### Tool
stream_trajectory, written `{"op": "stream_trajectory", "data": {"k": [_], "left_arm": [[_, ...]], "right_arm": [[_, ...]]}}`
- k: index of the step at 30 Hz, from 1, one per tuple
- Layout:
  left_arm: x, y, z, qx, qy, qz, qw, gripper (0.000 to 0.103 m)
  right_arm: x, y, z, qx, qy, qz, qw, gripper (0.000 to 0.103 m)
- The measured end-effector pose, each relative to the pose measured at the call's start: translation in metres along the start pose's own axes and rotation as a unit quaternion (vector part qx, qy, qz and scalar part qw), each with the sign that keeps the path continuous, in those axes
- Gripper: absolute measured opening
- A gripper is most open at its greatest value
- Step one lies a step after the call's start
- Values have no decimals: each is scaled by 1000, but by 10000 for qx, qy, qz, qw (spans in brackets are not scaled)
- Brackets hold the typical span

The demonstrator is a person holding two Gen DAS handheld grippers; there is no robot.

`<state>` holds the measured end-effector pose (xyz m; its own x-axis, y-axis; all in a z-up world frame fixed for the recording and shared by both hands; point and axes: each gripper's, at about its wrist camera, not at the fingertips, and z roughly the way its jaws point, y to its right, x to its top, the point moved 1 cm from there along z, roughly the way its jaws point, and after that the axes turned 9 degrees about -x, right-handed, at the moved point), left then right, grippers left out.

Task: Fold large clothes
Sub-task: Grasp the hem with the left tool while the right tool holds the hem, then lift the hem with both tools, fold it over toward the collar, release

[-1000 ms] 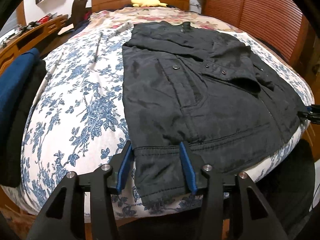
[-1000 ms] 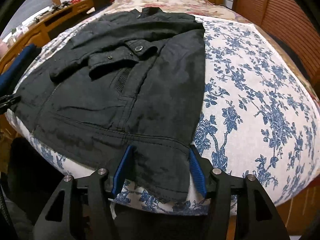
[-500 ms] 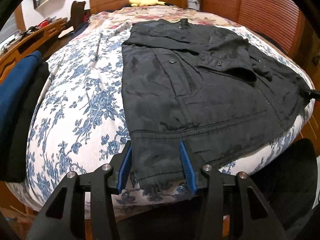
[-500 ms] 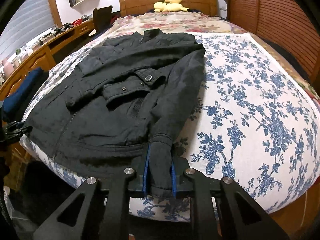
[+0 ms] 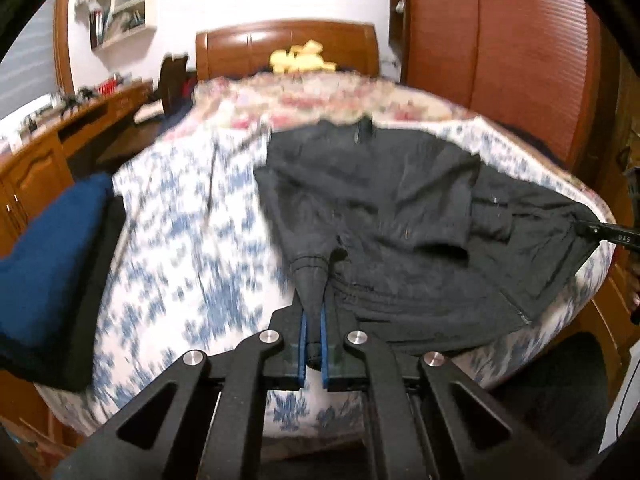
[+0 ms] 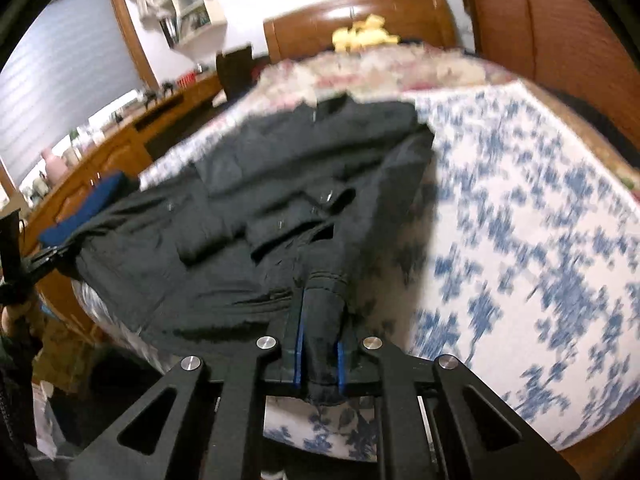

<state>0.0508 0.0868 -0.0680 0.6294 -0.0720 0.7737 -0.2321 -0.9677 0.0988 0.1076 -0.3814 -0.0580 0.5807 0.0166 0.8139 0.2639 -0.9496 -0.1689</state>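
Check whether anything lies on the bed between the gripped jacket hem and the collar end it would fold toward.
Nothing visible does. Both the left gripper and right gripper pinch the black jacket hem; only the jacket's own folded sleeves lie ahead.

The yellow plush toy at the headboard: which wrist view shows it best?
The left wrist view, marginally: the yellow plush toy sits nearer the centre there, before the headboard. The right wrist view shows it too, but smeared. Both are too blurred to tell its shape.
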Motion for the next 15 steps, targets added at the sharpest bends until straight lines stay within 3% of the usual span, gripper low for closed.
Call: {"op": "stream_trajectory", "data": {"k": [7, 15], "left_arm": [[36, 25, -59, -5, 680, 296, 9972, 5], [38, 49, -115, -62, 1205, 504, 9914, 5]], "right_arm": [[14, 1, -68, 73, 718, -45, 9974, 11], [0, 2, -149, -20, 1219, -417, 9917, 10]]}}
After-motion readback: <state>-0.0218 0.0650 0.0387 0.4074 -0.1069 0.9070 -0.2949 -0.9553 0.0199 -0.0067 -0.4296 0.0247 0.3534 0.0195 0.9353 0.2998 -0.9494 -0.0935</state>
